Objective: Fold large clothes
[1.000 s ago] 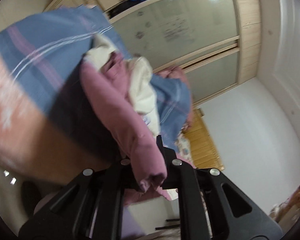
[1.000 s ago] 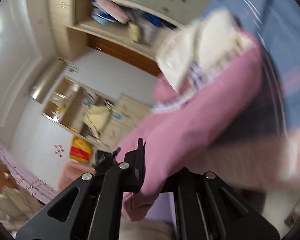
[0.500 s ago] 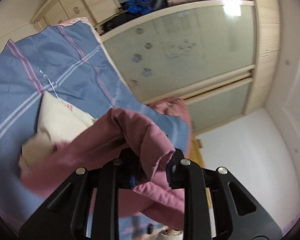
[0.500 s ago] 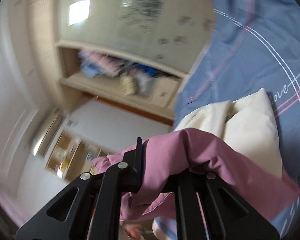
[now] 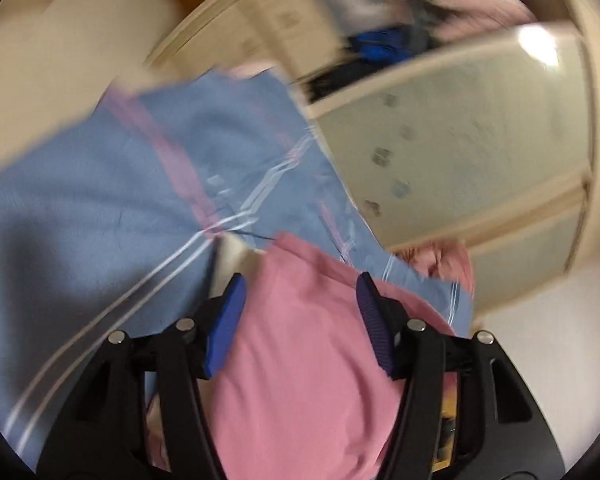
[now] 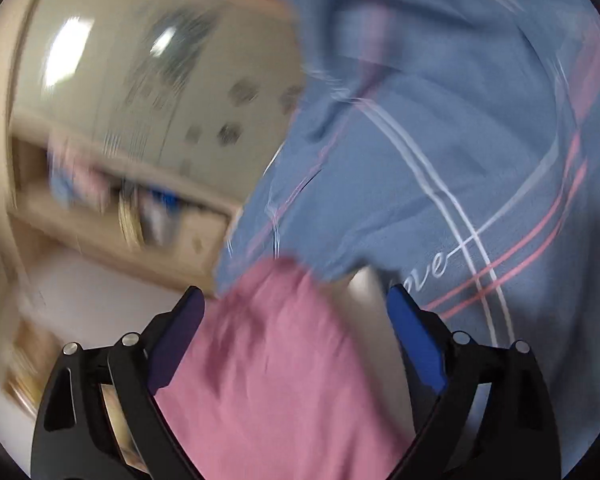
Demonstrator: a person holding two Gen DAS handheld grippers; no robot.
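Left wrist: blue bedsheet [image 5: 100, 200], frosted wardrobe [image 5: 460, 140].

We see our left gripper [image 5: 298, 320]: black angular frame, round silver screws, blue ribbed pads [image 5: 374, 330] at five o'clock. Our right gripper [image 6: 296, 340] matches: black arms, silver screws, smooth blue pads [image 6: 416, 344].

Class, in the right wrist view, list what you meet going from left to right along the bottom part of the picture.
Left blue pad → pink garment → right blue pad → blue striped sheet. The right claw stands open.
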